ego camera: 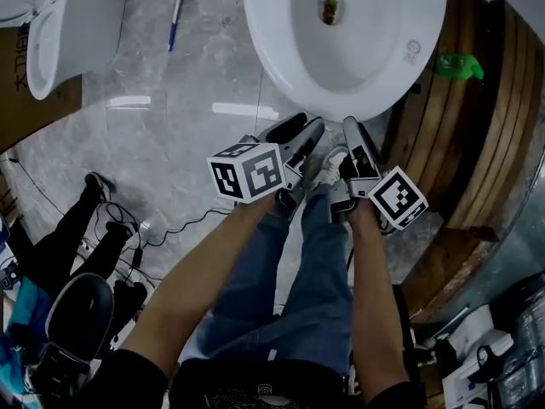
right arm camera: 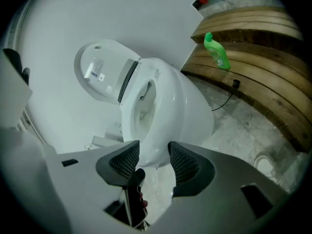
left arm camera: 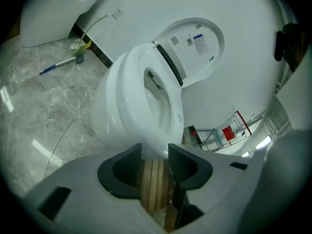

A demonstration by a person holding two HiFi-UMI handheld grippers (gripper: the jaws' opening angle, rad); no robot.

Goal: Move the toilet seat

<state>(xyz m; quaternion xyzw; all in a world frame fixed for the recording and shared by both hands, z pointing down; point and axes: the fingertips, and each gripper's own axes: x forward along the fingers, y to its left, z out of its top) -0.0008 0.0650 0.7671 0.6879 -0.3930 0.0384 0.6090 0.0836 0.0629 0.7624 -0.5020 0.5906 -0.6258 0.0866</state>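
floor [ego camera: 170, 135]: grey marble tiles of a bathroom display; a pen [ego camera: 174, 20] lies left of the bowl [ego camera: 260, 24].
seat [left arm camera: 195, 48]: upright at the back of the bowl, by the white wall [left arm camera: 146, 4]; whether a ring also lies on the rim is unclear.
left tool [left arm camera: 155, 155]: just before the bowl's front, jaws spread, nothing between the pads.
right tool [right arm camera: 153, 152]: beside it, likewise spread and empty.
bottle [right arm camera: 216, 50]: green, on a wooden platform [right arm camera: 253, 33] right of the bowl.
risk: smooth plastic may slip from a shallow pinch; tipped forward ungripped, the seat would likely slam onto the bowl.
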